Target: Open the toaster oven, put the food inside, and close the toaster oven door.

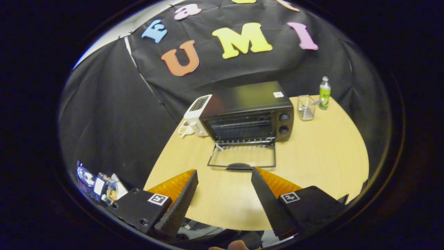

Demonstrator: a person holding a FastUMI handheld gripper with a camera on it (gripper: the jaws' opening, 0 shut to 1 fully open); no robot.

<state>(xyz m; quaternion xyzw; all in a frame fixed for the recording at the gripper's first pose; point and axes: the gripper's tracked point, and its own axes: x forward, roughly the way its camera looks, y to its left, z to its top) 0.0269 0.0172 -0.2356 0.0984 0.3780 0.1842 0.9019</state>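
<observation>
A black toaster oven stands on the far part of the wooden table. Its glass door is folded down flat onto the table, with the handle nearest me. Inside I see a wire rack and no food. My gripper is open, held above the table's near part, with nothing between its fingers. The door handle lies just ahead of the fingertips, between them.
A white toaster stands against the oven's left side, its cord coiled beside it. To the oven's right are a clear glass holder and a green bottle. Some clutter lies low off the table's left side.
</observation>
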